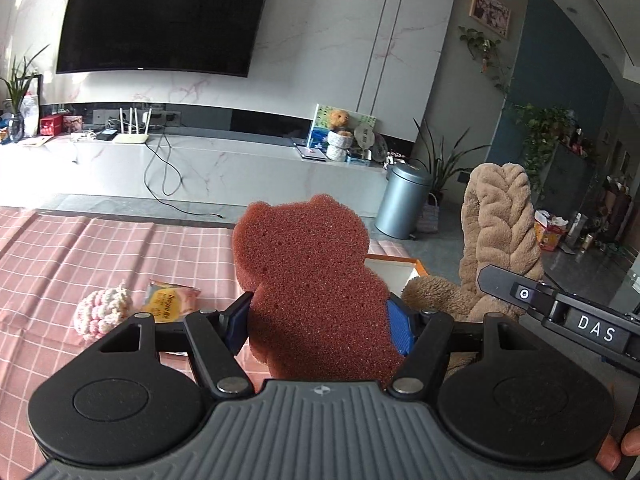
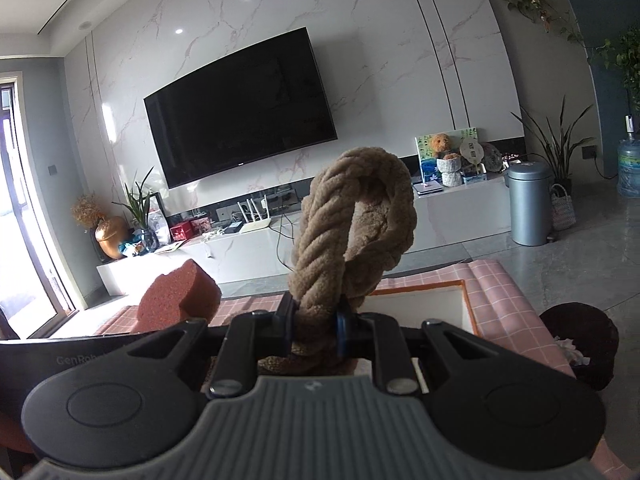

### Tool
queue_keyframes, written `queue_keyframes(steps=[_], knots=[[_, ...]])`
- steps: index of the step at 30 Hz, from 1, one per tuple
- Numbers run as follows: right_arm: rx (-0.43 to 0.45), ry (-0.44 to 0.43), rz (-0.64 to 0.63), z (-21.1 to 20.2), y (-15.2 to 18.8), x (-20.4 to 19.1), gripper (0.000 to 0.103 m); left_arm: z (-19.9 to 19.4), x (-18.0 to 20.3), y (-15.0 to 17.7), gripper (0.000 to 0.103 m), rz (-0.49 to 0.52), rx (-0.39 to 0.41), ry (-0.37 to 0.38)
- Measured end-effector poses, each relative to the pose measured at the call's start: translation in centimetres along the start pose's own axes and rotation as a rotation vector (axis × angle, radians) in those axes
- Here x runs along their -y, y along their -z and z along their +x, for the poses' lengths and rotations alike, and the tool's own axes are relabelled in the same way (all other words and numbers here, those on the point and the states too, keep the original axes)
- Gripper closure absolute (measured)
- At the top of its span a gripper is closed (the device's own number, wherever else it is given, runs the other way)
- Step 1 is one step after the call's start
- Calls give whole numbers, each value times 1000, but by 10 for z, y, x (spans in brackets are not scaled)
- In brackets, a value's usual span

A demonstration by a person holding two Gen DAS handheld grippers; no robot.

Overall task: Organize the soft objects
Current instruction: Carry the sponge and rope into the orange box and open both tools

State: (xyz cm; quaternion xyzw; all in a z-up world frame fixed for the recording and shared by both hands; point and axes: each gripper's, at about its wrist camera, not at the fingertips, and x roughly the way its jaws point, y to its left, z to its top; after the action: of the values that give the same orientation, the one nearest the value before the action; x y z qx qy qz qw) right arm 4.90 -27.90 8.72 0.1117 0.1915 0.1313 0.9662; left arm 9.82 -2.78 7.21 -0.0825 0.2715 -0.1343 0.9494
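My left gripper [image 1: 320, 320] is shut on a brown bear-shaped sponge [image 1: 308, 280] and holds it upright above the pink checked tablecloth [image 1: 80, 248]. My right gripper [image 2: 316, 320] is shut on a tan braided plush band [image 2: 352, 224], held up over a white tray with an orange rim [image 2: 424, 304]. The plush band also shows at the right of the left wrist view [image 1: 496, 240], and the sponge at the left of the right wrist view [image 2: 176, 300]. A pink-and-white knitted ball [image 1: 102, 312] and a yellow snack packet [image 1: 170, 300] lie on the cloth at left.
The orange-rimmed tray [image 1: 404, 266] sits near the table's far right edge. A grey metal bin [image 1: 404, 204] stands on the floor beyond. A dark waste basket [image 2: 576, 340] is beside the table at right. A TV [image 1: 160, 16] and low cabinet [image 1: 200, 160] line the far wall.
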Motion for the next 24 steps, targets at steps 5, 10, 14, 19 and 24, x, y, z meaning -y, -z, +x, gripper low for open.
queue_keyframes(steps=[5, 10, 14, 19, 24], knots=[[-25, 25, -57, 5, 0, 18, 85, 24, 14, -1, 26, 14, -43, 62], [-85, 68, -182, 22, 2, 29, 85, 52, 27, 0, 26, 38, -91, 85], [-148, 83, -251, 42, 2, 42, 85, 74, 37, -1, 26, 82, -123, 88], [-242, 87, -314, 77, -5, 58, 85, 101, 43, -6, 26, 121, -174, 93], [-342, 71, -356, 115, -12, 70, 85, 127, 47, -8, 26, 171, -220, 84]])
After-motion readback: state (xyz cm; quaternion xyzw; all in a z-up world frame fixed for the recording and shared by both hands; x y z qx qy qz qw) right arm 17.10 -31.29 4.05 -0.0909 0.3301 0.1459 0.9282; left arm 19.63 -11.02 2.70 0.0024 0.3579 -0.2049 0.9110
